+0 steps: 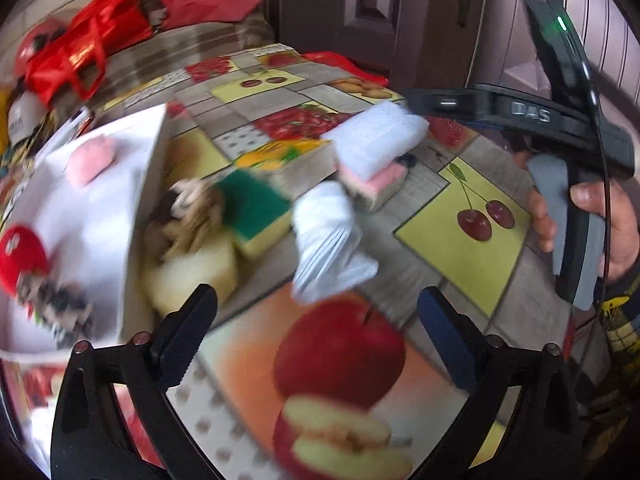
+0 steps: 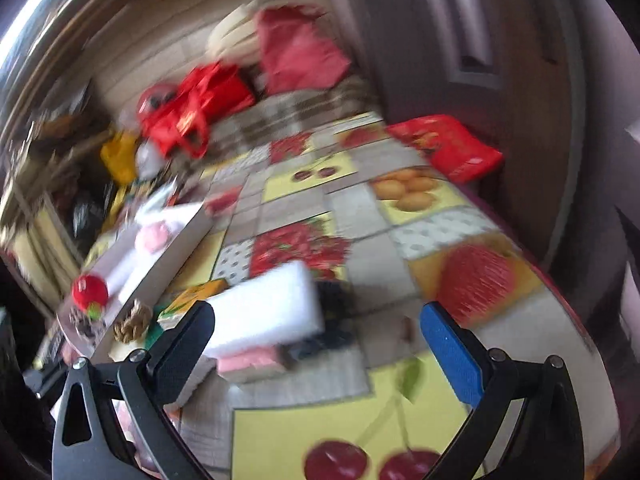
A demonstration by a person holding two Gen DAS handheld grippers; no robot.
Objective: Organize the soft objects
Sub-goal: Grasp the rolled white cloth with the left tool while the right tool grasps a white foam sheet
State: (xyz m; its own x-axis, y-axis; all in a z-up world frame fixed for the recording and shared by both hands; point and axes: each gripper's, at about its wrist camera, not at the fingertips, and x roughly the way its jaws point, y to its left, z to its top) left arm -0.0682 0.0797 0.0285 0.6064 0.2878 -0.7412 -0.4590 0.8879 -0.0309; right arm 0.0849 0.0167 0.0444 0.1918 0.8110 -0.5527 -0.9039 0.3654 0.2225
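My left gripper [image 1: 316, 320] is open above the fruit-print tablecloth [image 1: 460, 240], with nothing between its fingers. Just ahead of it lies a crumpled white cloth [image 1: 328, 240]. Further on, a white foam block [image 1: 372, 140] rests on a pink sponge [image 1: 384, 180]. A green and yellow sponge [image 1: 256, 208], a pale yellow soft lump [image 1: 192, 276] and brown pinecones [image 1: 192, 208] lie beside a white box [image 1: 120, 200]. The box holds a pink pad [image 1: 90, 162] and a red plush [image 1: 20, 256]. My right gripper [image 2: 316, 340] is open too, near the white foam block [image 2: 272, 312] and pink sponge [image 2: 248, 360].
A hand [image 1: 600, 220] holds the right gripper's handle at the right of the left wrist view. Red bags [image 2: 192, 112] and cushions [image 2: 296, 52] sit on a bench beyond the table. A red packet [image 2: 448, 146] lies at the table's far right corner. A door stands behind.
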